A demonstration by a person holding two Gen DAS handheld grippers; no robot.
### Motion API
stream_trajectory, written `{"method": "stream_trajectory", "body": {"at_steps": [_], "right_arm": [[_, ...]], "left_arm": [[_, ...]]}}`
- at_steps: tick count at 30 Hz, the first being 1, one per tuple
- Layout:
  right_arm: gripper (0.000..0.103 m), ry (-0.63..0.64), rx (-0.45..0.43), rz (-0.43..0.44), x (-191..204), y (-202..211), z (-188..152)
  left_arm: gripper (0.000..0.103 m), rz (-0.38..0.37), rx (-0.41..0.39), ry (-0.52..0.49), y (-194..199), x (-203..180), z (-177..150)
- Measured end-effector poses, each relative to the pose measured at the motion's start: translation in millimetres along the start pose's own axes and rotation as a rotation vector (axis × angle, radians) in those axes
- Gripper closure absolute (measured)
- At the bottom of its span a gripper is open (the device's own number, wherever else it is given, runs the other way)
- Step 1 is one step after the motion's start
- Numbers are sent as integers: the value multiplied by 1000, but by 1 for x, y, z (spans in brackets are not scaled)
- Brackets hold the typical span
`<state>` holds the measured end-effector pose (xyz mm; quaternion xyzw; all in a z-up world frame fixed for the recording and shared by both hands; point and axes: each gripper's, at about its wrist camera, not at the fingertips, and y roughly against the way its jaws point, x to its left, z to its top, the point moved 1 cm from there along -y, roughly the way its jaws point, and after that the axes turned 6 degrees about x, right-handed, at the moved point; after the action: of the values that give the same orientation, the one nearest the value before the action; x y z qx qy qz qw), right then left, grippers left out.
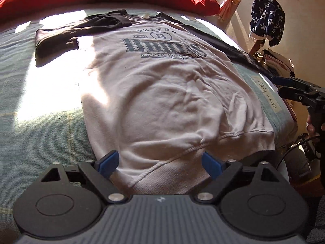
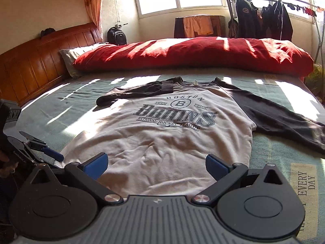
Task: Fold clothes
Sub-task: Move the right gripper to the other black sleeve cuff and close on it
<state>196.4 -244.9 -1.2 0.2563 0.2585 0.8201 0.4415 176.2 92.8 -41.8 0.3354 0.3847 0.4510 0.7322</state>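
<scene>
A white sweatshirt (image 1: 162, 93) (image 2: 162, 142) with black sleeves and a "Boston Bruins" print lies face up on the bed. One black sleeve (image 2: 134, 93) is folded across the chest below the collar. The other sleeve (image 2: 284, 122) lies stretched out to the right. My left gripper (image 1: 160, 163) stands open over the hem near the bed's front edge, and its blue pads touch no cloth. It also shows at the left edge of the right wrist view, left gripper (image 2: 40, 146). My right gripper (image 2: 156, 166) is open above the lower part of the sweatshirt; it appears as right gripper (image 1: 284, 85) off the bed's side.
The bed has a green sheet (image 2: 61, 105) and a rolled red duvet (image 2: 193, 55) along the far side. A wooden headboard (image 2: 40, 57) and a pillow (image 2: 69, 57) are at the left. A rack with dark clothes (image 2: 264, 20) stands by the window. A star-patterned cloth (image 1: 266, 20) hangs beside the bed.
</scene>
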Motion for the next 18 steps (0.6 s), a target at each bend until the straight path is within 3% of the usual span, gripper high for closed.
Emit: {"method": "stream_trajectory", "body": {"at_steps": [4, 10, 18], "right_arm": [[0, -65, -8, 108, -11, -5, 16], [5, -163, -9, 269, -29, -41, 72], [36, -258, 64, 377, -52, -134, 166]], "left_arm": [[10, 54, -74, -98, 8, -15, 22], [10, 33, -127, -148, -14, -16, 50], [10, 59, -171, -134, -28, 27, 79]]}}
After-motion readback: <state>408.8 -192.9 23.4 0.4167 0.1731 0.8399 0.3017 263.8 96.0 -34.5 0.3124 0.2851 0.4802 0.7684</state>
